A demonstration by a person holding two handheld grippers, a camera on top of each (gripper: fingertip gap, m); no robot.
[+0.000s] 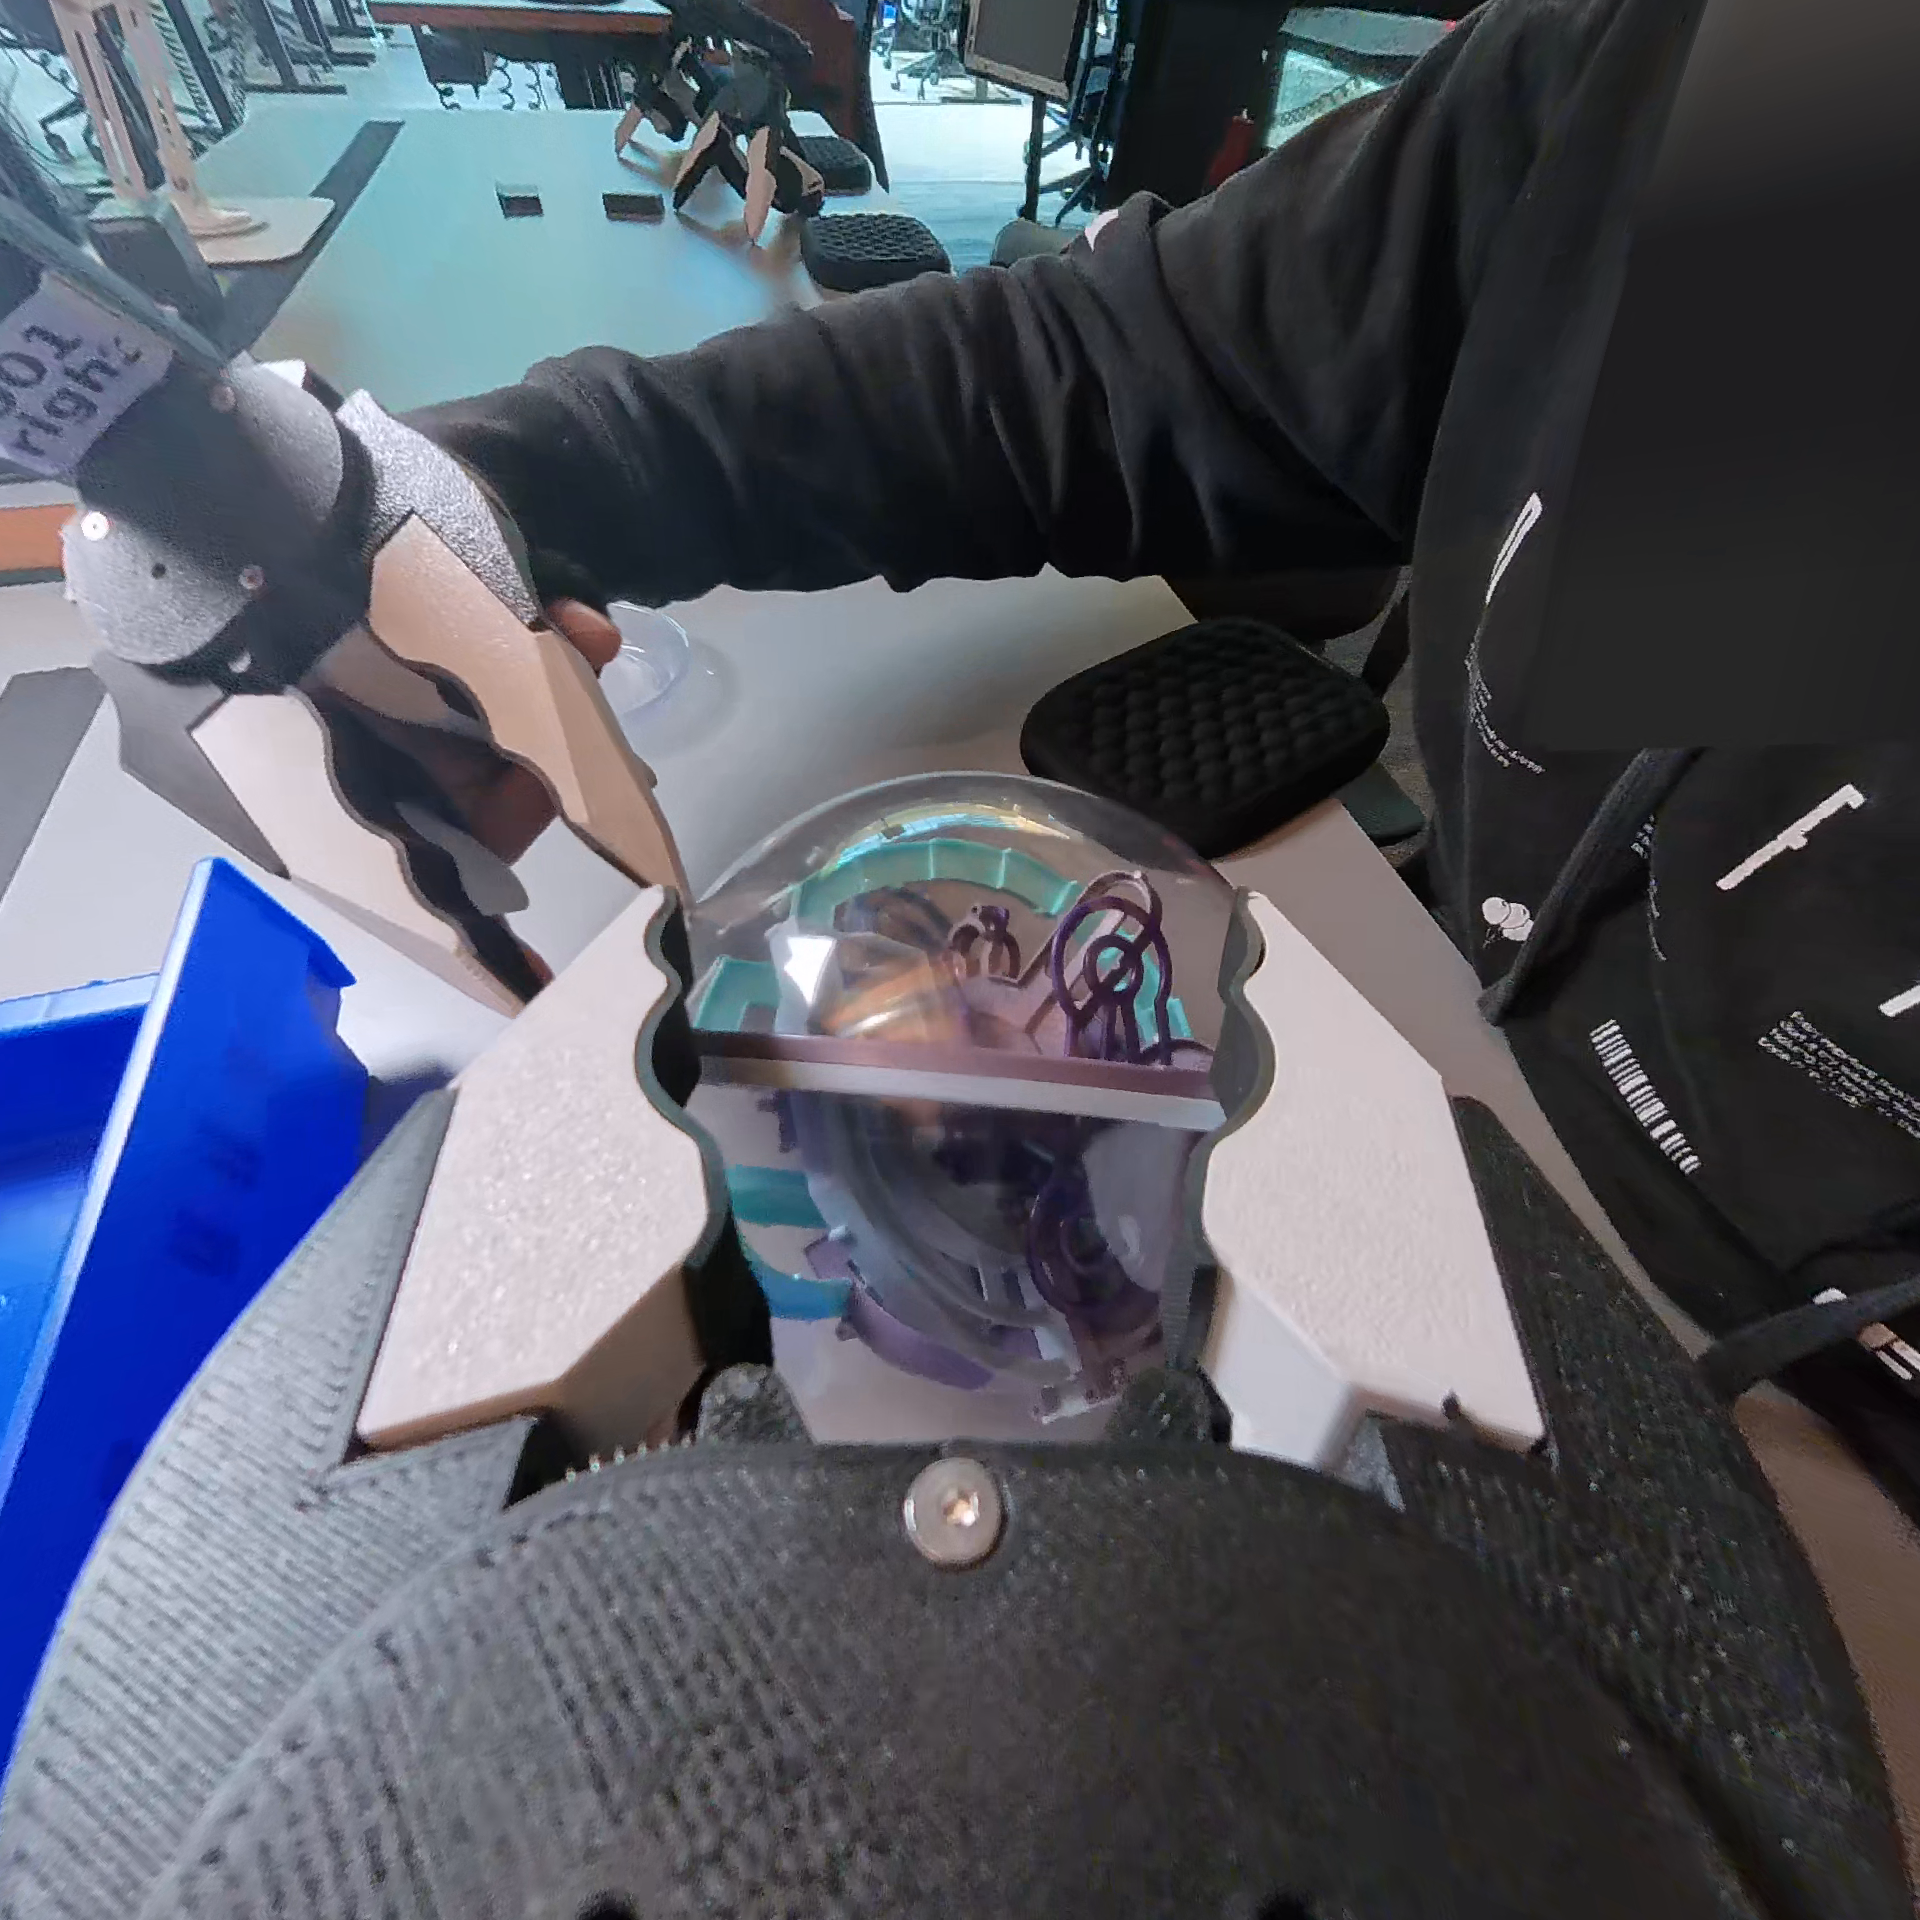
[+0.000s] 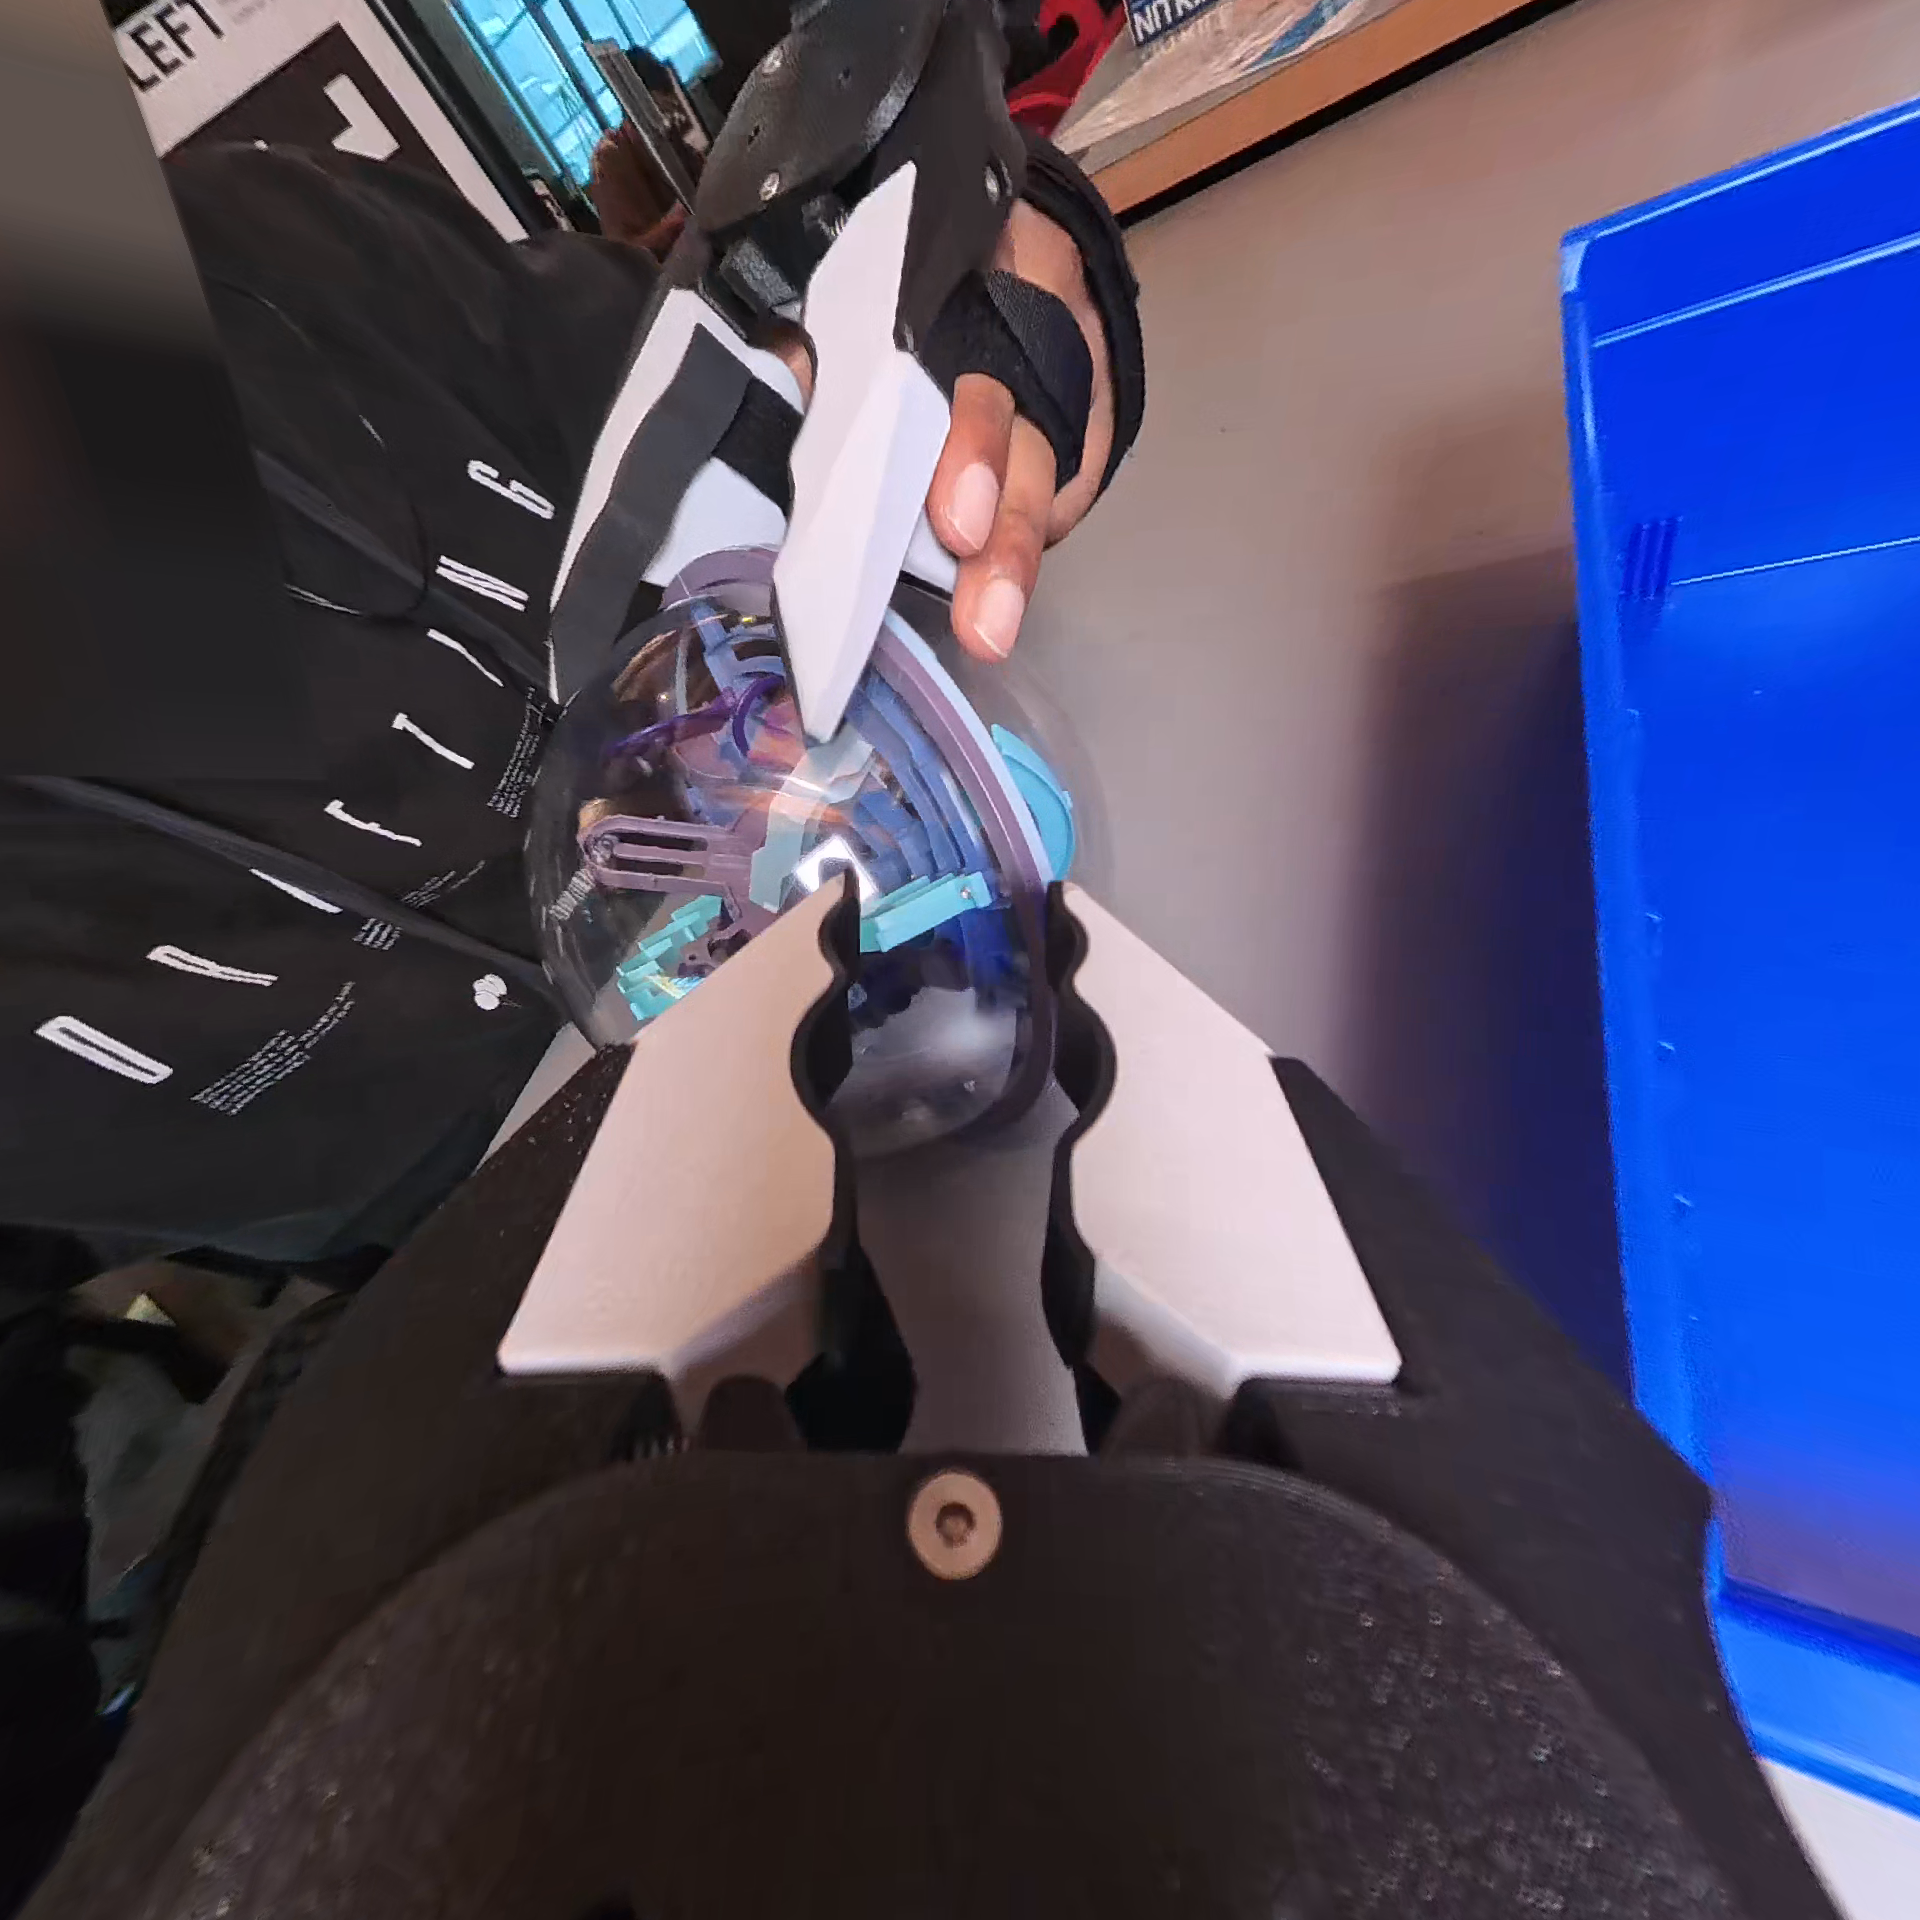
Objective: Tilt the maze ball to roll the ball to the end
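Above the table (image 1: 935,665), the maze ball (image 1: 966,997) sits clamped between the left gripper (image 1: 961,935) fingers; the right gripper (image 2: 951,914) pinches its lower shell. Risk: smooth dome slips if either grip loosens mid-tilt.

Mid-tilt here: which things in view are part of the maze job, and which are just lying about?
In the job:
maze ball
left gripper, clamped across the ball
right gripper, jaws at the ball's edge, grip unclear

Lying about:
blue bin
black mesh pad
clear plastic dish
spare grippers on the far table
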